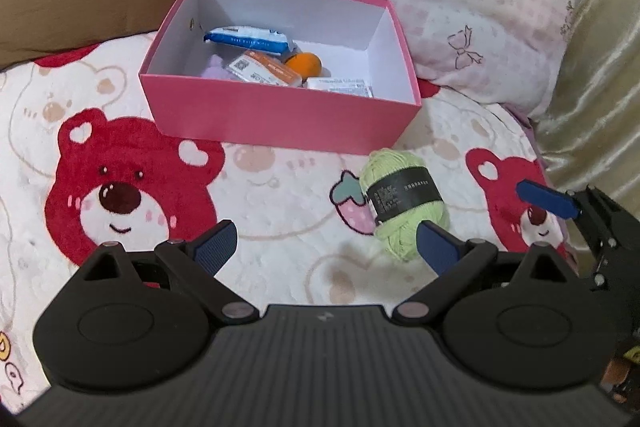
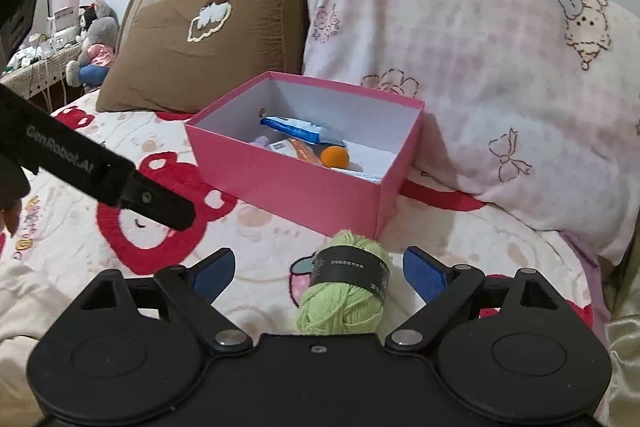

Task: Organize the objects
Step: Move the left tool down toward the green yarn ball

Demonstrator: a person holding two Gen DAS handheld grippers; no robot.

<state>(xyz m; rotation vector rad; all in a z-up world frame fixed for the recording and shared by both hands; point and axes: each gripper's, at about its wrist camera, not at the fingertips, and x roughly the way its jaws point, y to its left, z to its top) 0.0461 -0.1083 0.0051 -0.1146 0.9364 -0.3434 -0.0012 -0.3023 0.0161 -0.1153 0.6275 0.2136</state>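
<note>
The green yarn skein (image 2: 346,287) is lying on the bed (image 2: 260,247), outside the pink box (image 2: 296,187) and just in front of its near corner. In the right wrist view the skein is sitting at 12 o'clock from the right gripper (image 2: 318,273), between the two blue pads, which are standing spread wide on either side without touching it. Its long axis is running roughly from 12 to 6 o'clock, tilted slightly, so the black paper band (image 2: 352,267) is crossing it from 9 to 3 o'clock, in line with the closing direction of the pads.

The left gripper (image 1: 326,247) is also spread and holding nothing; from it the skein (image 1: 402,205) is lying off at about 1 o'clock, beyond its right pad. The right gripper is therefore the nearer and better aligned of the two, and it is probably the one lining up for the pick.

The box is already holding a blue packet (image 1: 248,39), an orange ball (image 1: 306,65) and a few small packages. From the skein, the box opening is lying at about 11 o'clock, so a lift and a short carry forward is likely coming.
</note>
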